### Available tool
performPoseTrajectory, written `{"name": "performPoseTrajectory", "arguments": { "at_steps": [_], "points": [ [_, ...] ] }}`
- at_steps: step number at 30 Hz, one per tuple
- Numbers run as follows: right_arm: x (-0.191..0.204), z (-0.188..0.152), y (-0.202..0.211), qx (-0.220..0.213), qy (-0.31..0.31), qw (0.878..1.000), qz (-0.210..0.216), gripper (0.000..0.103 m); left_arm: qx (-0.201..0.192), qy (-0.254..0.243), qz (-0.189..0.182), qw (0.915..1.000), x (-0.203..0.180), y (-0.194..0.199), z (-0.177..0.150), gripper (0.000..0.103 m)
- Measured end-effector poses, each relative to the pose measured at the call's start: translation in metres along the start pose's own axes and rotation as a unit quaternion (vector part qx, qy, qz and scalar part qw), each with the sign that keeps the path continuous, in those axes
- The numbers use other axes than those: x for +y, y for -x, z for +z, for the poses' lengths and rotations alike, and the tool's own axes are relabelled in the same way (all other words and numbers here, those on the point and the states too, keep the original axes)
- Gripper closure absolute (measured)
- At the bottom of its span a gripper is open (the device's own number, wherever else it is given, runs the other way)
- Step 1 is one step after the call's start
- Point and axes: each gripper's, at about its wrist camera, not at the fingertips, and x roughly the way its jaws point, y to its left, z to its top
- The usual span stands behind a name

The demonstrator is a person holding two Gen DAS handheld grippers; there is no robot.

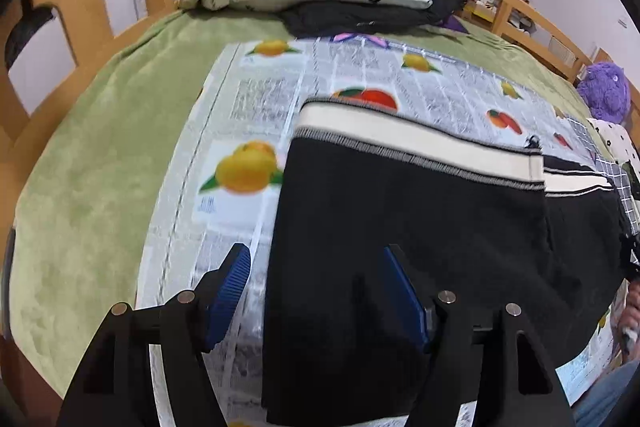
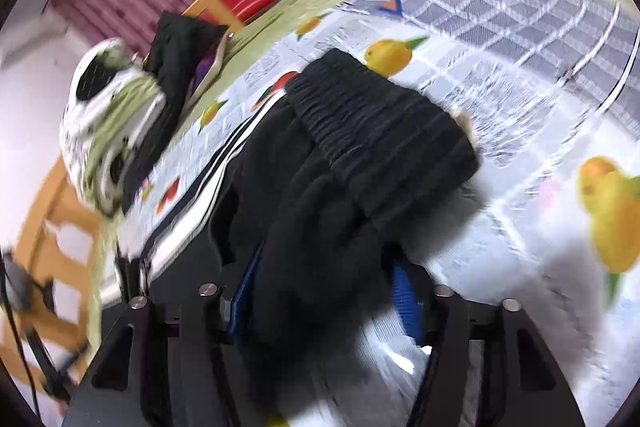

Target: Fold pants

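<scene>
Black pants [image 1: 400, 227] on bed, fold laid; left hand-held gripper [image 1: 316, 291] and right hand-held gripper [image 2: 324, 291] open, gripping nothing; next: regrasp for further fold.

Black knit pants [image 1: 400, 227] with cream side stripe and ribbed elastic waistband [image 2: 380, 123], folded flat on fruit-print cloth, lower centre to right of left wrist frame.

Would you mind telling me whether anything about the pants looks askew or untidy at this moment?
Yes. In the right wrist view the black pants lie bunched, their ribbed waistband slanting and rumpled across the fruit-print cloth, with fabric between the right gripper's open jaws.
</scene>
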Motion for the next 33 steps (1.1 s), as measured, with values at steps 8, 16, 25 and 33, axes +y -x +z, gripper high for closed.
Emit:
{"name": "performPoseTrajectory", "arguments": {
  "at_steps": [8, 16, 25, 33],
  "points": [
    [0.022, 0.032, 0.011, -0.053, 0.057, 0.997, -0.010, 0.079, 0.022, -0.001, 0.002, 0.9997, -0.001, -0.018, -0.015, 0.037],
    [0.001, 0.033, -0.003, 0.044, 0.100, 0.991, -0.075, 0.065, 0.020, 0.001, -0.021, 0.9996, -0.011, -0.011, -0.023, 0.037],
    [0.095, 0.015, 0.068, 0.009, 0.219, 0.971, -0.100, 0.064, 0.029, -0.003, -0.012, 0.9995, -0.016, 0.009, -0.040, 0.037],
    [0.228, -0.061, 0.050, 0.034, 0.365, 0.929, -0.050, 0.074, 0.017, 0.007, -0.021, 0.9996, -0.001, 0.030, -0.042, 0.037]
  ]
}}
